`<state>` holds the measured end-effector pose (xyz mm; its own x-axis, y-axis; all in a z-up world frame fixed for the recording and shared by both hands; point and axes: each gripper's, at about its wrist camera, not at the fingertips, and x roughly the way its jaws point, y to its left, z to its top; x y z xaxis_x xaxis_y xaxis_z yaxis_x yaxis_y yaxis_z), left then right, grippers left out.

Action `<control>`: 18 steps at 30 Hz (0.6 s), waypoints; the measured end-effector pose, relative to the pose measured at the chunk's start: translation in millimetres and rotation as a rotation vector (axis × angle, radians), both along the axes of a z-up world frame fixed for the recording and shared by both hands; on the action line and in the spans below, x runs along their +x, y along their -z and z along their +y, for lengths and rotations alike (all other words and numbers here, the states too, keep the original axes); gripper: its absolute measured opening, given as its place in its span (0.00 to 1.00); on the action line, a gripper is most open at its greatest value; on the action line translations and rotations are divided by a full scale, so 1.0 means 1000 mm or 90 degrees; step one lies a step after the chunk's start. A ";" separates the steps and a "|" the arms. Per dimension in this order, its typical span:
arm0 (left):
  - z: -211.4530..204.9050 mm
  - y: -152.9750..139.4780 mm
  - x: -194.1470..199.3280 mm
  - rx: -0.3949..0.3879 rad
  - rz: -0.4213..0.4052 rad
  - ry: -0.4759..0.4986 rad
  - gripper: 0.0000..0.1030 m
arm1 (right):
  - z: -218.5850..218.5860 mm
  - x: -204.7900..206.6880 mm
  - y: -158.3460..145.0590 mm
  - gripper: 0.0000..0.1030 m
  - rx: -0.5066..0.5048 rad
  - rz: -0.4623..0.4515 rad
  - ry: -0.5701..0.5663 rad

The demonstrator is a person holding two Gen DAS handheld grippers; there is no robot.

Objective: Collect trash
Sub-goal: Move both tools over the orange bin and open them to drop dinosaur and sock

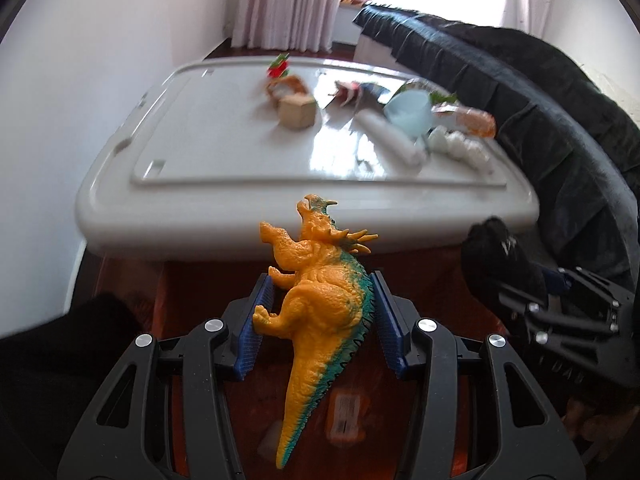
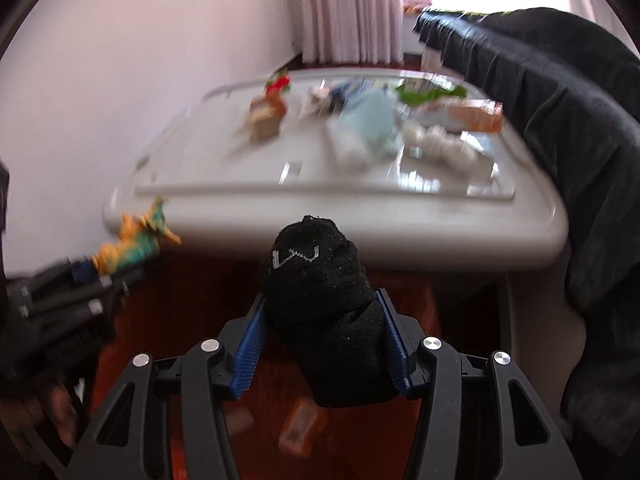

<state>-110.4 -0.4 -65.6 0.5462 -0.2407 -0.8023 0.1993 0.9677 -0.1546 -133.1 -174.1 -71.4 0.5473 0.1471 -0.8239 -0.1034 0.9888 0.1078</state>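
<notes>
The left gripper (image 1: 322,320) is closed on an orange toy dinosaur (image 1: 320,284) with a green back; its blue pads (image 1: 256,328) press the body from both sides, the head points up and the tail hangs down between the black fingers. The right gripper (image 2: 320,336) is clamped on a rolled black sock (image 2: 324,316) with a small white mark, which fills the gap between the pads. Both are held above a reddish-brown floor (image 1: 192,292), just before the near edge of a white table (image 1: 224,160). Toward the far edge of the table lie a red and green wrapper (image 1: 279,66) and a small cardboard box (image 1: 297,111). Near its right edge are a pale blue cup (image 1: 410,114), a white tube (image 1: 390,136) and an orange packet (image 1: 474,120), all blurred. A dark sofa (image 1: 540,92) stands just beside the right edge.
</notes>
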 end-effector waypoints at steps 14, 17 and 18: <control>0.013 0.013 -0.026 0.042 0.054 -0.032 0.78 | 0.016 -0.039 0.018 0.80 -0.059 0.041 -0.011; 0.014 -0.002 -0.017 0.011 0.029 -0.027 0.80 | 0.008 -0.038 0.000 0.81 -0.065 -0.010 0.009; 0.014 -0.009 -0.009 0.005 0.015 -0.024 0.80 | 0.005 -0.036 -0.006 0.82 -0.062 -0.024 0.015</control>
